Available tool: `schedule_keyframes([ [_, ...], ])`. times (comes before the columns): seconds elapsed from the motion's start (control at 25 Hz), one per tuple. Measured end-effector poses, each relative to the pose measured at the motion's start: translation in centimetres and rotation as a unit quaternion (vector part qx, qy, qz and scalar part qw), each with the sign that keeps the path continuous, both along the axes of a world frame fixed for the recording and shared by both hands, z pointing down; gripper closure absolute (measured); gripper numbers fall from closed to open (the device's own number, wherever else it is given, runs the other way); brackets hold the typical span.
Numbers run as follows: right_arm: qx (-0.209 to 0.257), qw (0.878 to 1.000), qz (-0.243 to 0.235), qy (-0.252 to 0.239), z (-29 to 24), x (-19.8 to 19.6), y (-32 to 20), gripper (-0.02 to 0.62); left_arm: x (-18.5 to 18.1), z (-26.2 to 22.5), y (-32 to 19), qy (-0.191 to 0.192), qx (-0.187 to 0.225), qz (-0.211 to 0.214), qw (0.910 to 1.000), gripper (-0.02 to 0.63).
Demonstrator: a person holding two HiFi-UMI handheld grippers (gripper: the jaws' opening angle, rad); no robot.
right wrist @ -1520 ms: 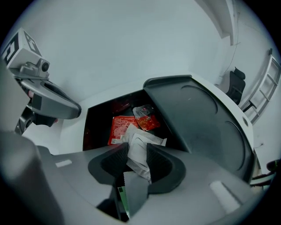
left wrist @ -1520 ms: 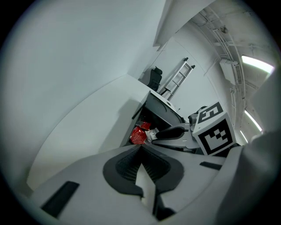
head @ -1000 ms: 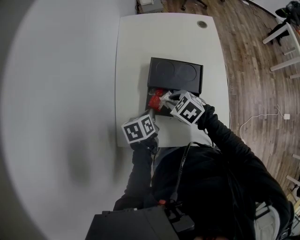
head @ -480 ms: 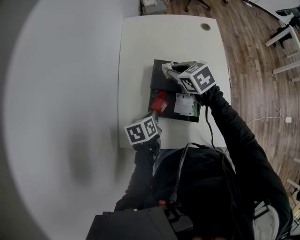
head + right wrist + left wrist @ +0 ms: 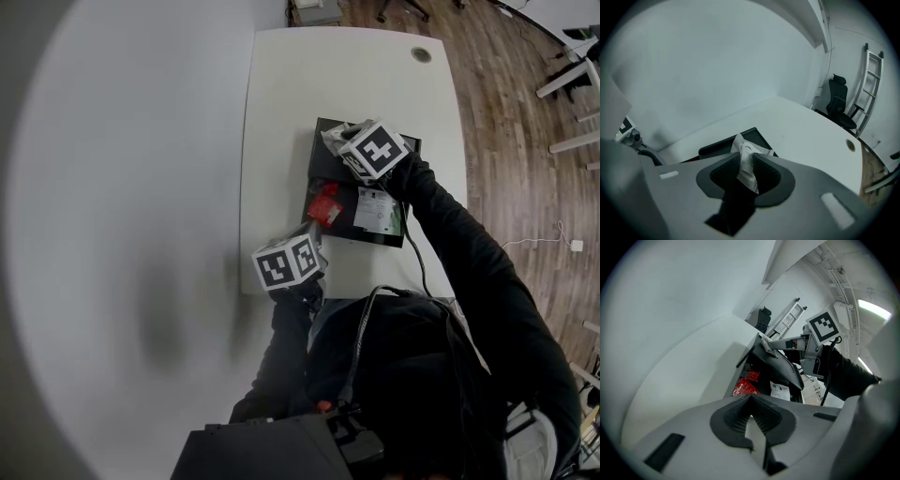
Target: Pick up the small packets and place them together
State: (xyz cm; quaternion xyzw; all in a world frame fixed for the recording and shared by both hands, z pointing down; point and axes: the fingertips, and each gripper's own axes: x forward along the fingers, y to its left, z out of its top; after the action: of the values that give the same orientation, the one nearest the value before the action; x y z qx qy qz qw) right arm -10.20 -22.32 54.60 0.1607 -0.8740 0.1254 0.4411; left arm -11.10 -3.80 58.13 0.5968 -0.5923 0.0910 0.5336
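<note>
While the person leans over the white worktop [image 5: 347,75], two hand-held grippers are in play, each with one marker cube. The right hand-held gripper [image 5: 338,141] hangs over the far half of the one black tray [image 5: 324,171], which lies open in two halves near the middle of the worktop. One crumpled white packet [image 5: 746,165] is pinched between its jaws, and its wrinkled top sticks out past them. Those jaws have just been opening a little, but the pads press on the packet from both sides.

The left hand-held gripper [image 5: 314,248] sits at the near edge of the worktop, just short of the tray's near-left corner. Its jaws are clenched together with nothing between them.

In the near half of the tray lie the other packets. On the left there are red packets [image 5: 325,204], two by the left gripper view, one just behind the other. To their right, close but apart from them, lies a flat white printed packet [image 5: 380,211]; whether it is one piece or two side by side cannot be told. That makes one packet in the air and at least three down in the tray.

One round cable hole [image 5: 421,54] marks the worktop's far right corner.
</note>
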Motion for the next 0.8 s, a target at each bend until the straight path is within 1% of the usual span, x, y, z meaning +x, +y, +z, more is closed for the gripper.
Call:
schedule_keyframes([
  [0.08,-0.008,1.0,-0.005,-0.005,0.1,-0.3,0.2,0.486,0.0,0.0,-0.1,0.0,0.0,0.001,1.0,0.606],
  [0.16,-0.013,1.0,-0.008,-0.016,-0.2,-0.3,0.3,0.448,0.0,-0.1,-0.1,-0.002,0.0,0.003,1.0,0.606],
  [0.24,-0.015,0.999,-0.011,-0.03,-1.0,-0.1,0.2,0.437,-0.1,-0.1,-0.2,-0.004,-0.001,0.004,1.0,0.606],
  [0.44,-0.014,0.997,-0.026,-0.078,-5.1,1.6,0.7,0.437,-0.1,-0.1,-0.4,-0.007,-0.003,0.006,1.0,0.606],
  [0.6,-0.022,0.993,-0.051,-0.102,-8.0,4.0,3.3,0.437,-0.1,0.0,-0.4,-0.007,-0.003,0.005,1.0,0.606],
  [0.68,-0.021,0.992,-0.07,-0.107,-8.7,4.7,5.0,0.437,-0.2,0.1,-0.5,-0.009,-0.003,0.005,0.9999,0.606],
  [0.8,-0.02,0.99,-0.103,-0.097,-8.0,4.7,8.2,0.437,-0.2,0.2,-0.6,-0.011,-0.004,0.004,0.9999,0.606],
])
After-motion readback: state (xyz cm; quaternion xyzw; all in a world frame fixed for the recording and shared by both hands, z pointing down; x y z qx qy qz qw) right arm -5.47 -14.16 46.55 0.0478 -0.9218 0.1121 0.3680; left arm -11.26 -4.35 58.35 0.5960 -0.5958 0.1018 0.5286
